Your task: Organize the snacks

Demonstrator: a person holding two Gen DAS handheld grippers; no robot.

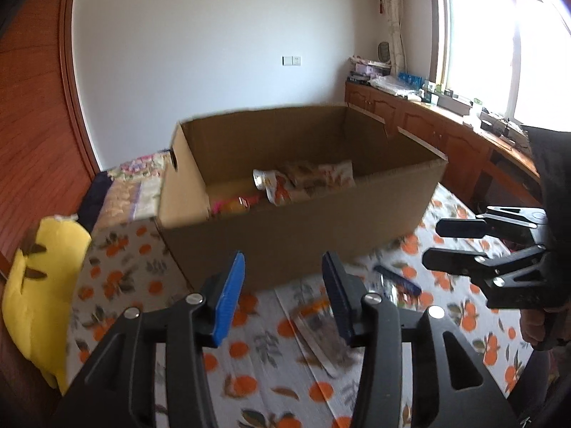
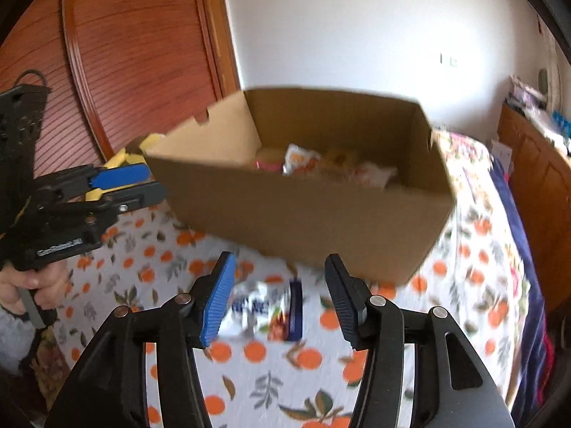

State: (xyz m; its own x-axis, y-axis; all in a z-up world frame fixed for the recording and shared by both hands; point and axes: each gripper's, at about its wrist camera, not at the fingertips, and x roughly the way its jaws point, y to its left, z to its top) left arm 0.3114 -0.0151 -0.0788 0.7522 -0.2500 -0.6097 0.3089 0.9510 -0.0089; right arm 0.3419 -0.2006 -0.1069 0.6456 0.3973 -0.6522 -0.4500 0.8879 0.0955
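Observation:
An open cardboard box [image 1: 296, 235] [image 2: 321, 214] stands on the orange-print cloth and holds several snack packets [image 1: 303, 180] [image 2: 321, 164]. My left gripper [image 1: 283, 296] is open and empty, held above a clear-wrapped snack packet [image 1: 321, 335] lying in front of the box. My right gripper [image 2: 280, 299] is open and empty above a silver and blue snack packet [image 2: 264, 306]. That packet also shows in the left wrist view [image 1: 396, 285]. Each gripper shows in the other's view, the right one [image 1: 449, 246] and the left one [image 2: 142, 182].
A yellow plush toy [image 1: 43, 285] lies at the left edge of the bed. A wooden wardrobe [image 2: 135, 53] stands behind it. A wooden cabinet [image 1: 428, 125] with clutter runs under the window at the right. A patterned quilt [image 1: 135, 185] lies behind the box.

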